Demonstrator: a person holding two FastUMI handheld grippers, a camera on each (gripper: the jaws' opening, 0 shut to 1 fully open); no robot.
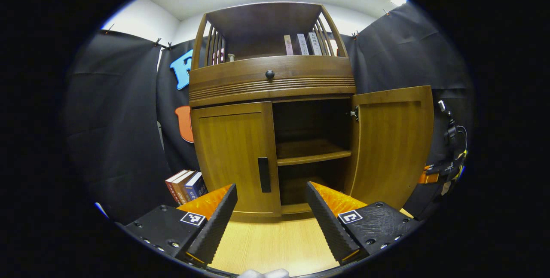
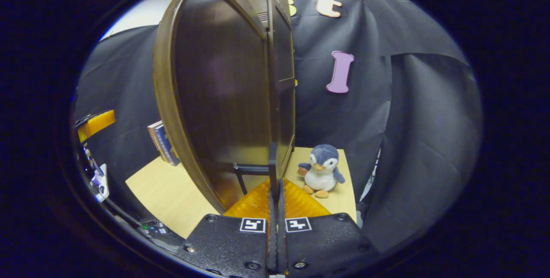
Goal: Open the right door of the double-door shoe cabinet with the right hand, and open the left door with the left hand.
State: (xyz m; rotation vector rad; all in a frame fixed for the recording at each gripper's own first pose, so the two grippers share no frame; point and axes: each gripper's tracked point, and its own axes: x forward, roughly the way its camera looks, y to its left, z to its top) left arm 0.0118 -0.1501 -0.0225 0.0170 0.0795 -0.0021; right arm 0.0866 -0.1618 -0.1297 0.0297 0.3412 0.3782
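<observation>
Black-draped booth: right door [image 1: 393,145] swung open; left hand-held gripper [image 1: 270,213] spread; right hand-held gripper [image 2: 275,213] closed (book spines illegible).

A grey-and-white plush penguin [image 2: 320,171] sits on the pale wooden tabletop [image 2: 163,194]. Upright books [image 1: 185,185] lean beside the black cloth wall [image 1: 116,132].

The right tool [image 2: 275,209], black with orange fingers, has its fingers pressed together around the thin edge of the dark brown wooden cabinet door [image 2: 223,97], which stands edge-on just ahead. A grey and white plush penguin [image 2: 321,171] sits on the light wooden desk [image 2: 167,192] just right of the door. Some upright books [image 2: 161,141] lean to its left.
</observation>
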